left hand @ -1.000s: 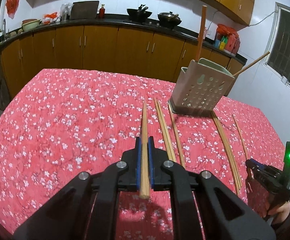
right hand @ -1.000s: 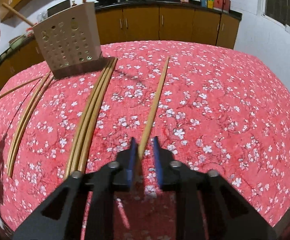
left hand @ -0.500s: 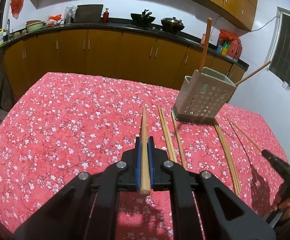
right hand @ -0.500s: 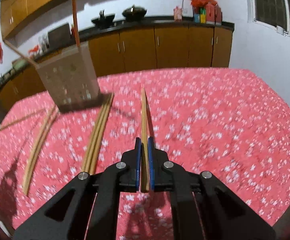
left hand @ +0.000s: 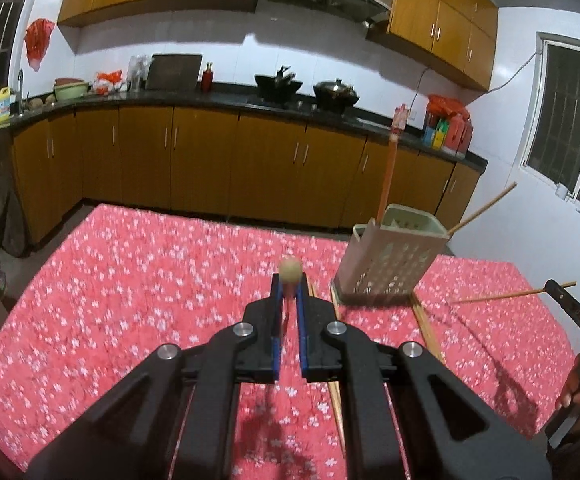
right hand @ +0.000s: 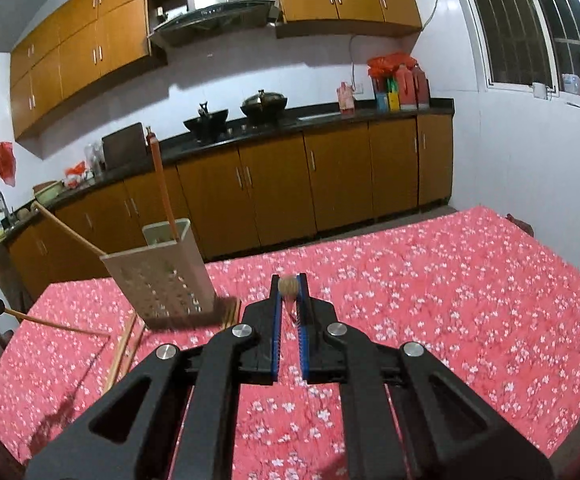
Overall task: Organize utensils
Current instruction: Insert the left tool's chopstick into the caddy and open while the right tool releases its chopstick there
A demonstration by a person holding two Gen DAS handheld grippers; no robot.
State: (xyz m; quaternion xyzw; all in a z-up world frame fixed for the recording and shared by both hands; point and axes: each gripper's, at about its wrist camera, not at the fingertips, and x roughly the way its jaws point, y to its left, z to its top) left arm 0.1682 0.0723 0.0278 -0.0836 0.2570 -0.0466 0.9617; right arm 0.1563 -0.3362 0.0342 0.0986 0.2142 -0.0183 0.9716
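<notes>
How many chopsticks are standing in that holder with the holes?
2. An orange-red chopstick stands nearly upright in the holder; a pale wooden chopstick leans out over its rim on the other side. Shorter ones could be hidden inside.

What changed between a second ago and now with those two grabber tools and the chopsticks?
The right gripper closed on a chopstick that lay on the cloth and lifted it. The left gripper, already holding its chopstick, rose too; both sticks now point at the cameras end-on. The holder, its two sticks and the loose chopsticks on the tablecloth stayed put.
</notes>
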